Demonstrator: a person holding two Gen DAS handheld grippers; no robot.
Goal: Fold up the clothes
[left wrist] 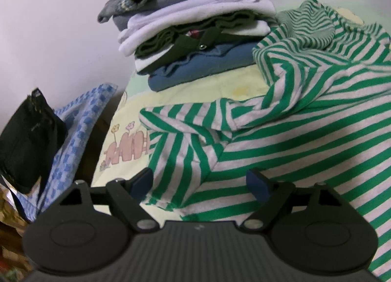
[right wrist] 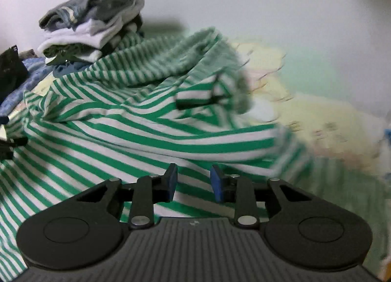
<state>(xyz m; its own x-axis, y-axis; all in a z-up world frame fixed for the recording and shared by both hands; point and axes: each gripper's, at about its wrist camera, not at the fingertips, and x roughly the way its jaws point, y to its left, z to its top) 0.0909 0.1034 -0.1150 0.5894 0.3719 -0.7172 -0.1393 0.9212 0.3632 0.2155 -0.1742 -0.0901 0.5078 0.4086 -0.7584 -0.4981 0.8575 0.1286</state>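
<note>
My landmark is the green-and-white striped shirt [left wrist: 305,120], which lies crumpled and loosely heaped on the pale yellow printed sheet [left wrist: 195,94] of the bed.

My left gripper [left wrist: 200,182] hangs over the shirt's near edge, where a sleeve end spills toward me. Its jaws stand wide apart, and the blue pads [left wrist: 256,184] press on nothing; striped cloth lies below the gap, not pinched.

My right gripper [right wrist: 193,182] hovers over the shirt's lower body, seen from the other side. Its jaws are only partly apart, a narrow gap between the blue pads [right wrist: 217,183], and I see no cloth caught between them; the fabric lies beneath. The far right of that view is smeared with blur.

Behind the shirt, against the white wall [left wrist: 48,25], stands a stack of folded clothes [left wrist: 193,28]: grey knit on top, pale lilac layers, a dark green piece, blue at the bottom. The shirt's raised folds reach right up beside this stack.

Left of the shirt, off the sheet's edge, lie a blue checked cloth [left wrist: 80,120] and a black bag [left wrist: 27,140] resting on it.
</note>
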